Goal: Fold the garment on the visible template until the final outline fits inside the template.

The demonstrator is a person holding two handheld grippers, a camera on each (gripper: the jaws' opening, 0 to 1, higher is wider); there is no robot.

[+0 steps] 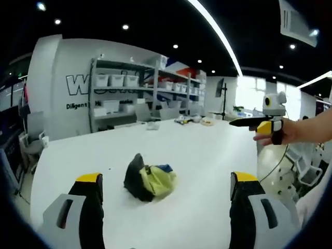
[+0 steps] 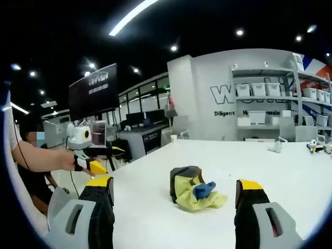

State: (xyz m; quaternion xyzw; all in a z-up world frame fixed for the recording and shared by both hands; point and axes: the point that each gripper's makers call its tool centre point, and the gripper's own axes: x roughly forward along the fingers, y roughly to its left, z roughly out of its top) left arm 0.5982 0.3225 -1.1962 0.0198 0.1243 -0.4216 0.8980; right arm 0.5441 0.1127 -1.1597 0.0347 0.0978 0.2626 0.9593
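Yellow-and-black garment (image 1: 148, 179) sits crumpled on the white table (image 1: 207, 155); no fold looks done yet. Left gripper (image 1: 166, 181) and right gripper (image 2: 176, 187) hover wide, holding nothing; I can't spot a template.

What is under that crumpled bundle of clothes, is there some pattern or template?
The crumpled garment lies directly on the bare white table. No template outline shows around it. Whatever is beneath the cloth itself is covered, so that stays unknown.

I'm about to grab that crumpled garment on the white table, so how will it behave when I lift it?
The garment lies in a bunched heap of folds, so it is probably floppy and would sag and unfurl from one pinch. It looks like thin cloth, likely light. Pushed across the smooth white table, it would probably slide and bunch rather than roll.
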